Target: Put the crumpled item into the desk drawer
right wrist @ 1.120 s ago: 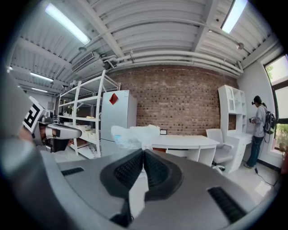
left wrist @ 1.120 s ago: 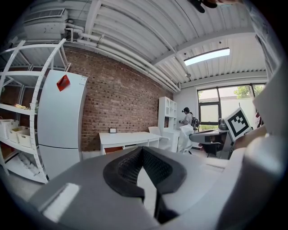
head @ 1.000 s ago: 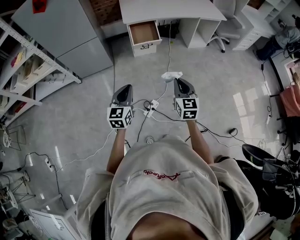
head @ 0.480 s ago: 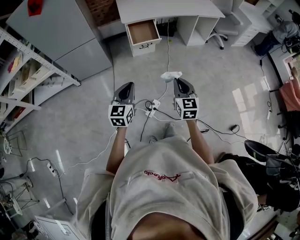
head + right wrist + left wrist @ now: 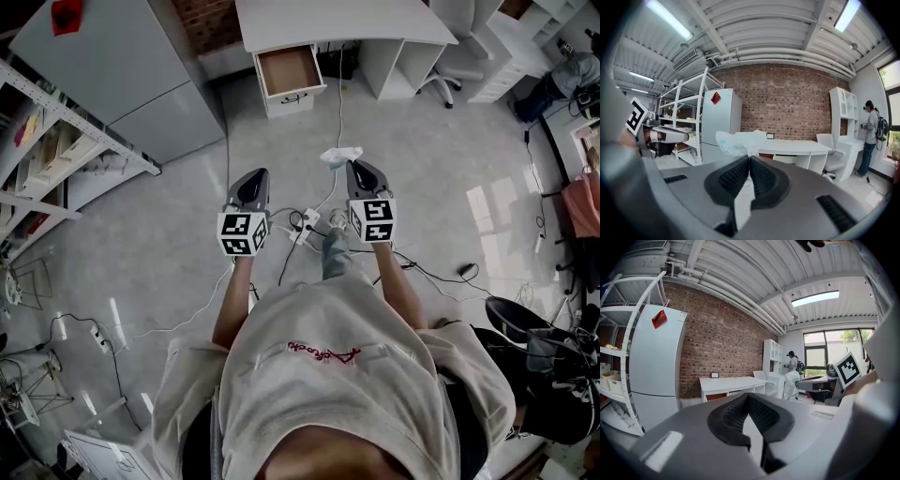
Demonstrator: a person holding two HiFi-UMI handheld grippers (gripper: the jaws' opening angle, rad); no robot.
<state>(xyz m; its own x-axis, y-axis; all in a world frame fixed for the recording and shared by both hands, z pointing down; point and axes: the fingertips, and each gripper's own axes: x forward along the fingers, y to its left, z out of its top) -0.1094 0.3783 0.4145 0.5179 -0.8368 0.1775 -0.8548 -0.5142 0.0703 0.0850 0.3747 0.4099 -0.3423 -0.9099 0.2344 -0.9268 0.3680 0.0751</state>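
The one white crumpled item (image 5: 341,155) hangs in the air over the floor (image 5: 422,159), pinched at the very tip of the right claw (image 5: 352,167). In the right gripper view it bunches up just above the meeting jaws, which are pressed together on its lower edge. The left claw (image 5: 255,176) is level with the right one and a little apart from it. Its jaws are pressed together with nothing between them.

Ahead of the item lies an open stretch of grey floor, crossed by one thin cable (image 5: 339,112) that runs toward the table (image 5: 337,19). The single drawer (image 5: 289,73) stands pulled out under the table's left end. Its open top faces up, and it is well apart from the item and slightly left of it.

Left of that lane stand a tall grey cabinet (image 5: 122,75) and a white shelf rack (image 5: 66,131). To the right an office chair (image 5: 448,77) sits by the table's edge. A power strip (image 5: 306,221) and loose cables lie on the floor between the two claws.
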